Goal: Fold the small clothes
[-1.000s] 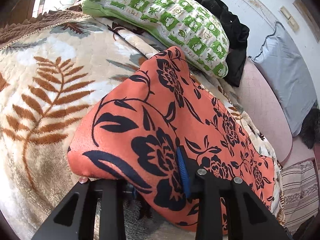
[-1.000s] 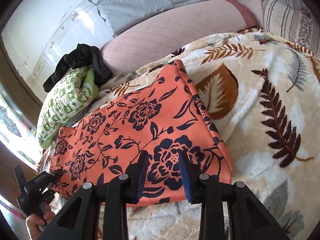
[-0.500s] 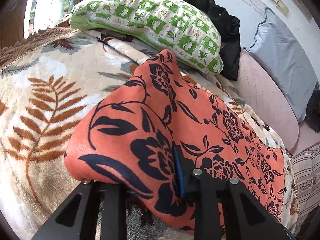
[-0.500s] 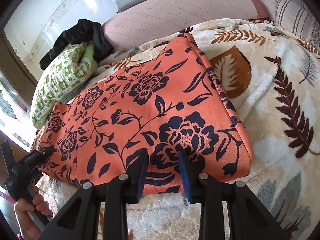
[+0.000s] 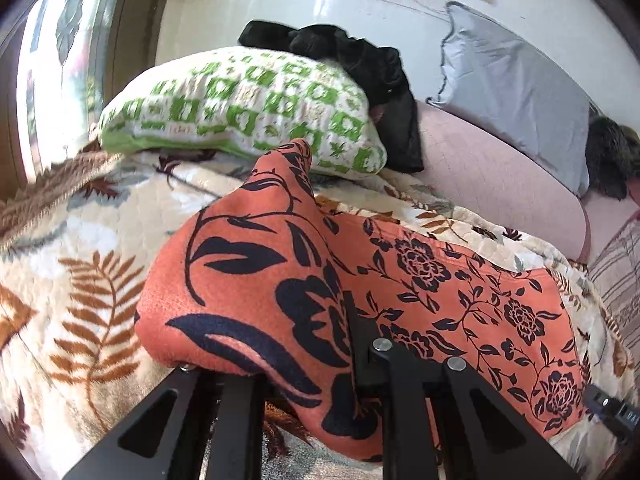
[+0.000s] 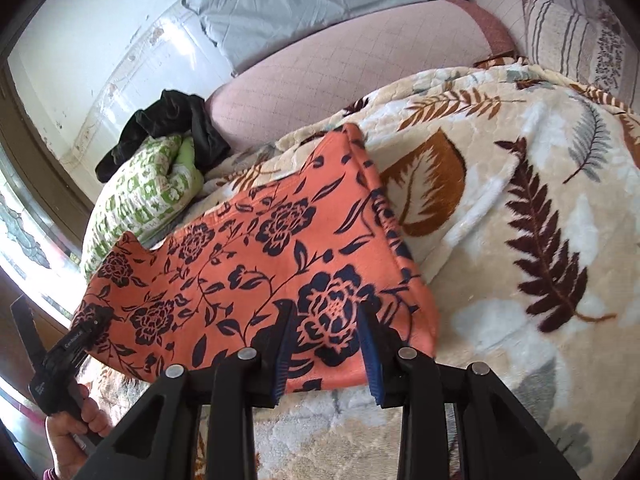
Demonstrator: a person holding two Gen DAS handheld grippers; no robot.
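Here the orange cloth with dark blue flowers [image 6: 248,264] lies spread on the soft cream blanket with brown leaf shapes [image 6: 540,208], and both grippers have a piece of it.

The left gripper [image 5: 304,360] has just been closing its jaws, and the cloth is between them. Its near corner is bunched up and draped over the black fingers (one finger is fully hidden under the fabric). The jaws are nearly shut and pinch the cloth, which is lifted in a hump off the blanket.

The right gripper [image 6: 326,354] has its blue pads a little way apart, with the cloth's near edge between them. The pads press on both sides of a raised bit of fabric with a big flower on it, so it grips the cloth too.

In the right wrist view, a hand [image 6: 74,432] holds the left gripper's handle at the cloth's far corner. Behind the cloth sits a green and white checked pillow [image 5: 240,108], with a black garment [image 5: 360,76] touching it.
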